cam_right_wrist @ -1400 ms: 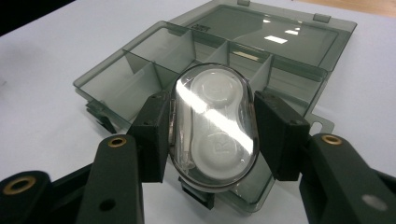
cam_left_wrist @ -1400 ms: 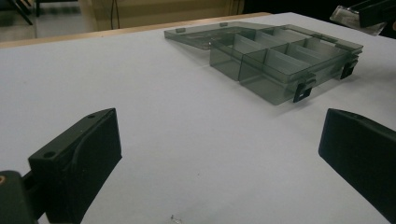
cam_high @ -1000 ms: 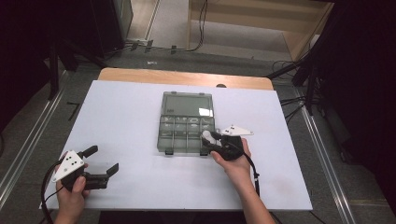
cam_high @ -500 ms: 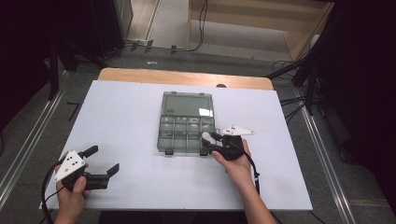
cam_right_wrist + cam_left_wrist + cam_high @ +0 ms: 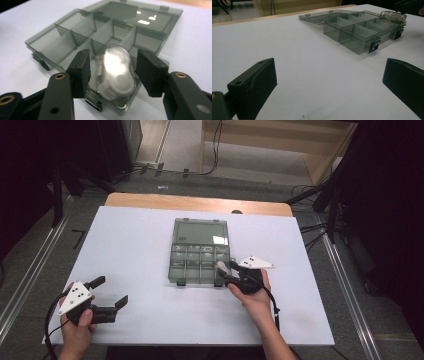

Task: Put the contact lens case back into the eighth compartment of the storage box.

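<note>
Between the right claw (image 5: 111, 68) jaws sits a gripped clear capsule (image 5: 117, 71), over the organizer (image 5: 200, 252); left claw (image 5: 102, 292) gapes.

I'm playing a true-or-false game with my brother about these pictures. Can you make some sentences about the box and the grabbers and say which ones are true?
1. The grey organizer box has its lid open and lying flat. True.
2. The right gripper has a clear shiny piece between its jaws. True.
3. The left gripper is touching the box. False: it sits apart from it, over bare white table.
4. The left gripper's jaws are shut. False: they stand wide apart.
5. The box has one big undivided space. False: dividers split it into compartments.
</note>
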A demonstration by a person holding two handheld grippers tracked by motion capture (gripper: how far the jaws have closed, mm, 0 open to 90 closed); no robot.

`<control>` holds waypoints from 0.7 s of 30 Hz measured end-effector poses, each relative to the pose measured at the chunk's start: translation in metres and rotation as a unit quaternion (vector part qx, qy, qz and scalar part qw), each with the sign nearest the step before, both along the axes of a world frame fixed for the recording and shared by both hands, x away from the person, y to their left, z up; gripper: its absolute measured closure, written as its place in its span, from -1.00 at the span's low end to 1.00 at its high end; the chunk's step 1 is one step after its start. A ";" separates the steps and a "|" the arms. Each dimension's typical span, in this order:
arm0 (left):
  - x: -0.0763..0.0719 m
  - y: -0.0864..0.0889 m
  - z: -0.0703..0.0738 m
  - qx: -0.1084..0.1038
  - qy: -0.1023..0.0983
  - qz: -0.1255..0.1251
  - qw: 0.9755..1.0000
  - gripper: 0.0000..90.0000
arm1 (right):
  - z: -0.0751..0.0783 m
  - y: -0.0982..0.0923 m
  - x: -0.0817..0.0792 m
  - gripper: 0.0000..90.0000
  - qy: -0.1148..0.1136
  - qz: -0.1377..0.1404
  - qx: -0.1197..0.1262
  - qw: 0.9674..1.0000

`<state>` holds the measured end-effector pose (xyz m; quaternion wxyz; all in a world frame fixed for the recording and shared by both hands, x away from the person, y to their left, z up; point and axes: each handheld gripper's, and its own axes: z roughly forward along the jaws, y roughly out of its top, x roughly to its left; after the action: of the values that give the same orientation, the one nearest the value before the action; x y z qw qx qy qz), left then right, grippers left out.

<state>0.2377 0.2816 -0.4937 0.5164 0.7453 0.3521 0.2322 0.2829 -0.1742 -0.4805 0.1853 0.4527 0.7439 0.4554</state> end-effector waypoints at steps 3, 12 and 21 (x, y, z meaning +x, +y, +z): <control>0.000 0.000 0.000 0.001 0.000 0.000 1.000 -1.00 | 0.002 0.004 -0.003 0.11 -0.007 0.008 -0.008 1.000; 0.000 -0.001 0.000 0.004 0.000 -0.001 1.000 -1.00 | -0.010 0.007 0.003 0.34 0.019 -0.006 -0.021 1.000; 0.000 -0.001 0.000 0.005 0.001 -0.001 1.000 -1.00 | -0.016 0.019 0.007 0.34 0.025 -0.029 -0.042 0.998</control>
<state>0.2376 0.2807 -0.4938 0.5128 0.7481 0.3509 0.2330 0.2895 -0.1555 -0.4968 0.1987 0.4776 0.7532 0.4062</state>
